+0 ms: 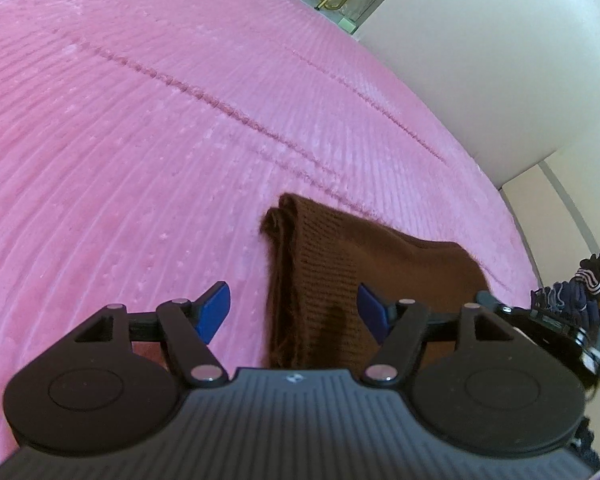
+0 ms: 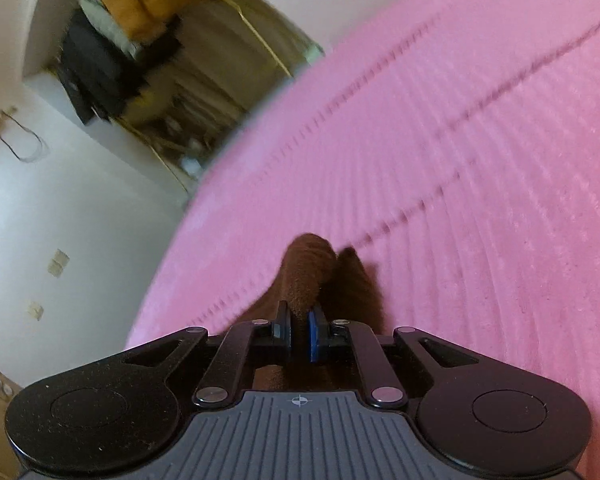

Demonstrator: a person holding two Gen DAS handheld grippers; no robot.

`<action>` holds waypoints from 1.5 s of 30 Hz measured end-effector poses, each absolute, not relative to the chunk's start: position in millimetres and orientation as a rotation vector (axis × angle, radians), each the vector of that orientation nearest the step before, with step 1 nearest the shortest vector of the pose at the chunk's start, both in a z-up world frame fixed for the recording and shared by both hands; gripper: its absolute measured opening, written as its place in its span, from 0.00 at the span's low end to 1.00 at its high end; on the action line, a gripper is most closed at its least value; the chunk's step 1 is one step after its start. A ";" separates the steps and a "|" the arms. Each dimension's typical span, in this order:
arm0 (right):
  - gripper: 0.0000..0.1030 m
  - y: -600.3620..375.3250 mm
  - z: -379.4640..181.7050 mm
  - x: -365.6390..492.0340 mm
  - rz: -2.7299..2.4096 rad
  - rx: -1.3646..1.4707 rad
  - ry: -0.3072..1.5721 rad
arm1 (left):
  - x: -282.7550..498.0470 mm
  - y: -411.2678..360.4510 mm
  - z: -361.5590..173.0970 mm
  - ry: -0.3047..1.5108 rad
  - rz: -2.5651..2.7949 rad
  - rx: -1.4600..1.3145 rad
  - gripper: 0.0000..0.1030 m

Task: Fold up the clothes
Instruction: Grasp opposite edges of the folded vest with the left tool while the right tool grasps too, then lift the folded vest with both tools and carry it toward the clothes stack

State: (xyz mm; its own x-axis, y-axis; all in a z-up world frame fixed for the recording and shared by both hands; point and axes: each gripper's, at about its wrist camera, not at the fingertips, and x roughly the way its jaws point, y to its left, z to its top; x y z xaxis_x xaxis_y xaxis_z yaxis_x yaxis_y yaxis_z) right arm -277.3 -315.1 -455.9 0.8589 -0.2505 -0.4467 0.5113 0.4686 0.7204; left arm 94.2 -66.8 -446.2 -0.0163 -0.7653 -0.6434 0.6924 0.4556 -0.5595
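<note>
A brown knitted garment (image 1: pixel 340 272) lies folded on the pink ribbed bedspread (image 1: pixel 140 140), its ribbed hem pointing away from me. My left gripper (image 1: pixel 294 312) is open just above it, with the blue pads (image 1: pixel 216 308) spread to either side of the folded edge. In the right wrist view my right gripper (image 2: pixel 299 332) is shut on a bunched fold of the same brown garment (image 2: pixel 308 276), which rises between the pads over the pink bedspread (image 2: pixel 460 160). The right gripper also shows at the right edge of the left wrist view (image 1: pixel 556 320).
A white wall (image 1: pixel 480 60) borders the bed on the far right. A gold-framed clothes rack with hanging dark and mustard clothes (image 2: pixel 132 40) stands beyond the bed's corner. A white wall with sockets (image 2: pixel 56 264) lies to the left.
</note>
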 end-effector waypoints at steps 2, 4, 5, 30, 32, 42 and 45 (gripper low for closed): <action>0.07 -310.6 -460.6 -270.9 -0.566 0.929 0.362 | 95.5 -69.5 -449.5 1.093 -1.156 -0.087 0.64; 0.17 -314.7 -470.2 -264.9 -0.576 0.945 0.415 | 96.8 -72.4 -453.3 1.110 -1.149 -0.093 0.64; 0.52 -317.5 -470.9 -266.9 -0.585 0.970 0.419 | 97.5 -72.9 -454.7 1.121 -1.151 -0.099 0.64; 0.37 -343.0 -505.8 -280.6 -0.201 1.296 0.418 | 115.0 -103.6 -503.6 1.348 -1.275 -0.396 0.44; 0.26 -347.5 -510.4 -275.9 -0.183 1.292 0.433 | 116.8 -106.1 -507.5 1.361 -1.279 -0.399 0.31; 0.19 -342.5 -452.4 -297.6 -0.187 1.232 0.343 | 104.2 -114.3 -449.9 1.303 -1.325 -0.414 0.16; 0.19 -338.3 -399.5 -318.2 -0.216 1.233 0.257 | 96.9 -126.3 -387.0 1.262 -1.396 -0.411 0.16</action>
State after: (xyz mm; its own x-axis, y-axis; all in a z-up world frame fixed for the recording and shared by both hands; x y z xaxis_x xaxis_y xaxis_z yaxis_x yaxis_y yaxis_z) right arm -318.2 -338.3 -399.5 0.9507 -0.0239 -0.3091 0.3004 0.3170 0.8996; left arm 96.9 -126.3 -387.0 -0.2865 -0.8682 -0.4052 0.4910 0.2302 -0.8402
